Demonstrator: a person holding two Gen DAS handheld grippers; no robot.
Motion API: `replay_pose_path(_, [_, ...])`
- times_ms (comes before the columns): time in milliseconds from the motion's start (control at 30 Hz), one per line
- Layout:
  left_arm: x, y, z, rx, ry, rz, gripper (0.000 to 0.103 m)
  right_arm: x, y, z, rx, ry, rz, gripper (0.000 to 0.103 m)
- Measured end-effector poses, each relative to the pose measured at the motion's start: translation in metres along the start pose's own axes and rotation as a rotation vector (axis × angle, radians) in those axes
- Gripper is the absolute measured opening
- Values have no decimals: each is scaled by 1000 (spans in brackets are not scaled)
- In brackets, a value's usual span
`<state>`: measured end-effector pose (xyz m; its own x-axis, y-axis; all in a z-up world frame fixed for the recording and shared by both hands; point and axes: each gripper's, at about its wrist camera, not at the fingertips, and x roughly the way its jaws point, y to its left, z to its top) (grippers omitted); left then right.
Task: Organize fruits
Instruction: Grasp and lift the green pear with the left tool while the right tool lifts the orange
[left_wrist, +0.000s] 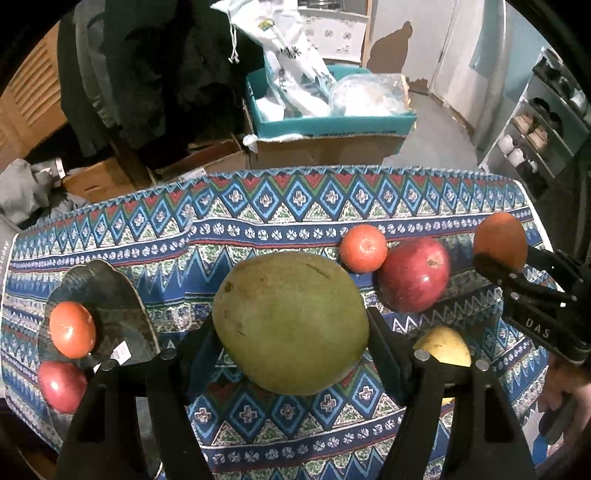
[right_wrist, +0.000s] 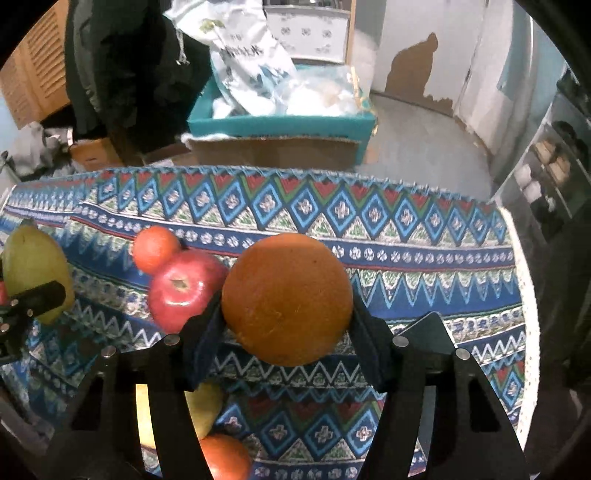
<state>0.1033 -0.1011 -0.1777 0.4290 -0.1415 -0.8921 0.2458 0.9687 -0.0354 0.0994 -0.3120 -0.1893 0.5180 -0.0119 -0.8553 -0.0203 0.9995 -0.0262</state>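
My left gripper is shut on a large green mango and holds it above the patterned cloth. My right gripper is shut on a big orange; it also shows in the left wrist view. A red apple and a small tangerine lie touching on the cloth between the two grippers. A dark glass plate at the left holds an orange fruit, with a red apple at its near edge. A yellow pear lies behind my left gripper's right finger.
The patterned tablecloth covers the table; its far edge drops off to cardboard boxes and a teal box of bags. A second dark plate sits at the right. Another orange fruit lies near the front edge. A shoe rack stands far right.
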Motion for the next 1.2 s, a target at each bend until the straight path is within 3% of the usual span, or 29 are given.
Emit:
replay_pose_path(567, [-65,11,-2,8,-113,-7,75,-79,26,7,-17,-144,11,64])
replay_pose_path(1200, [-132,37,-12,-10,-227,-21,75,-135,57,15,-68,-276,55,64])
